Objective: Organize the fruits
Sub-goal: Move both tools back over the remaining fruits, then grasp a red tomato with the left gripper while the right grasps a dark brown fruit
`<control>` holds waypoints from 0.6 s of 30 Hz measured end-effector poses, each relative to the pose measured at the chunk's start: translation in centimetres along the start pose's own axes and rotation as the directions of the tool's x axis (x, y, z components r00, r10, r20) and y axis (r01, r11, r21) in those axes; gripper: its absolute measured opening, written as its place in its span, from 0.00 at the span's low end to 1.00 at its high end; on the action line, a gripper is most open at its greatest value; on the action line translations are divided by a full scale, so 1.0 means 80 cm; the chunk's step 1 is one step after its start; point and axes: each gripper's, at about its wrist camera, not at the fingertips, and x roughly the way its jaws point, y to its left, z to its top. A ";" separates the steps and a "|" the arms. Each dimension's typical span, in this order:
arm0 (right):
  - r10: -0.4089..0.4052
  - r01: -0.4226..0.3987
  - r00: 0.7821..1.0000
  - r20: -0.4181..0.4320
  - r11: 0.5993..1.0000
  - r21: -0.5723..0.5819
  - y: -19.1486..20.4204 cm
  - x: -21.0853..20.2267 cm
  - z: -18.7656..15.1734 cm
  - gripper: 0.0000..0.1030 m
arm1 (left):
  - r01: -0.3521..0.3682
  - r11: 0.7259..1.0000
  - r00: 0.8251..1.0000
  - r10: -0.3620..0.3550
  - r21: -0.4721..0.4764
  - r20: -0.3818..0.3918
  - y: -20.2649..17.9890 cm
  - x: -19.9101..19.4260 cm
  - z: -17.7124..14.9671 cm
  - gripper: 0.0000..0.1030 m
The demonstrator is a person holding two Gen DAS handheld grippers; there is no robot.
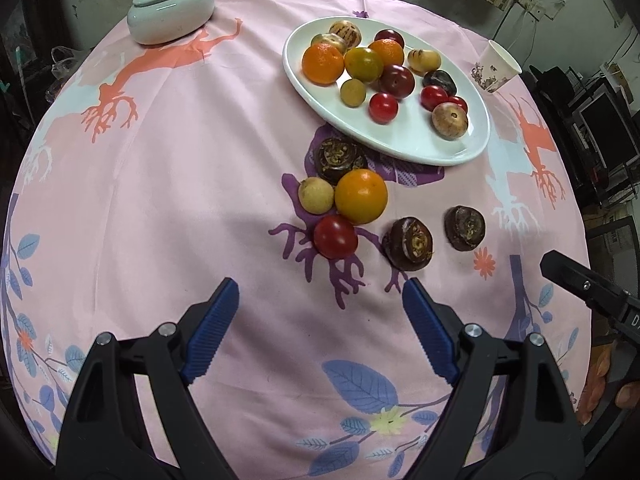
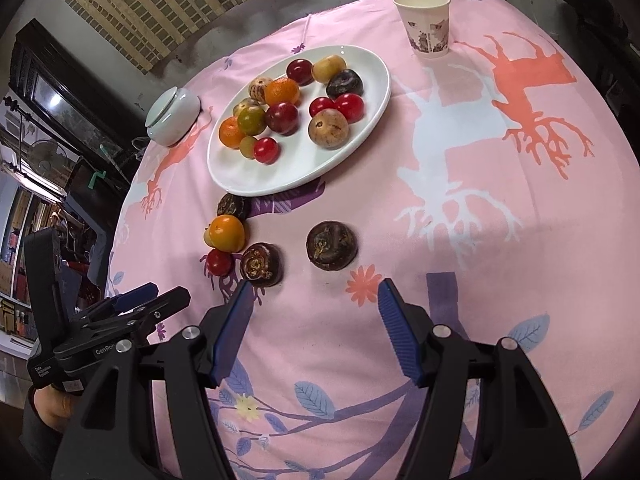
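A white oval plate (image 1: 404,146) (image 2: 304,168) holds several fruits: oranges, red tomatoes, dark plums and tan ones. Loose on the pink cloth lie an orange (image 1: 361,196) (image 2: 227,233), a red tomato (image 1: 335,237) (image 2: 219,261), a small tan fruit (image 1: 316,195) and three dark brown fruits (image 1: 409,243) (image 1: 465,222) (image 1: 339,157) (image 2: 331,245) (image 2: 262,264) (image 2: 233,205). My left gripper (image 1: 320,284) hangs open just short of the tomato, nothing between its blue pads. My right gripper (image 2: 316,286) is open too, empty, just short of a dark fruit.
A pale lidded ceramic jar (image 1: 172,8) (image 2: 173,115) stands at the far left of the table. A paper cup (image 1: 495,66) (image 2: 426,24) stands at the far right. Dark furniture and shelves surround the table edges.
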 end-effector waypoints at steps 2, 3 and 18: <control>-0.003 0.003 1.000 -0.012 1.000 0.000 -0.004 0.008 0.002 0.64 | 0.000 1.000 1.000 0.000 0.012 -0.004 -0.001 0.008 0.004 0.81; -0.003 0.003 1.000 -0.018 1.000 0.004 -0.006 0.012 0.004 0.64 | -0.002 1.000 1.000 0.003 0.018 -0.009 -0.002 0.013 0.006 0.81; -0.019 0.019 0.997 -0.076 1.000 -0.001 -0.026 0.058 0.021 0.63 | 0.022 1.000 0.997 -0.022 0.003 -0.069 -0.001 0.071 0.025 0.41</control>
